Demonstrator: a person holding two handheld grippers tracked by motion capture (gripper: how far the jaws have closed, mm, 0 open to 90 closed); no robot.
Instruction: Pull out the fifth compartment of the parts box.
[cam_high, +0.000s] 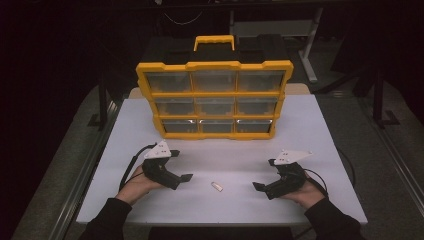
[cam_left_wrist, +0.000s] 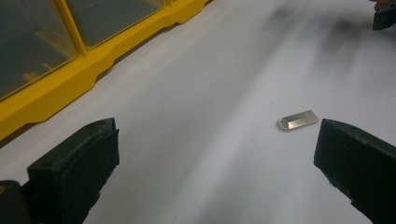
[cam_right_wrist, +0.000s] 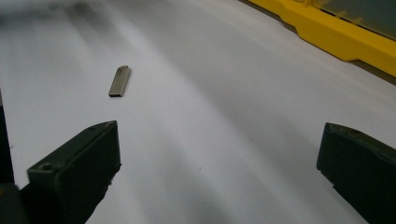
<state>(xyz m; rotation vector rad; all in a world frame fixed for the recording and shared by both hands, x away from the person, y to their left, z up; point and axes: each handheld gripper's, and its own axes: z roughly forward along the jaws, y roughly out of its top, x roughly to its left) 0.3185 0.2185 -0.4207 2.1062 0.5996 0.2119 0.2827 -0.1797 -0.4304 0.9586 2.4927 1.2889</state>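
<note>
Your left gripper and right gripper rest on the table, jaws spread wide, grasping nothing. The USB stick (small, metallic, no readable marking) lies flat between them, apart from both. The yellow organiser stands well behind the stick; no label is legible.

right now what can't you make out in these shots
- Drawer contents of the yellow organizer: high view too dim and far; left gripper view cuts it off at the frame edge, panes reflective.
- Small metal piece: too small in the high view to identify; no markings readable in either gripper view.
- Room behind the table: lost in darkness.
</note>
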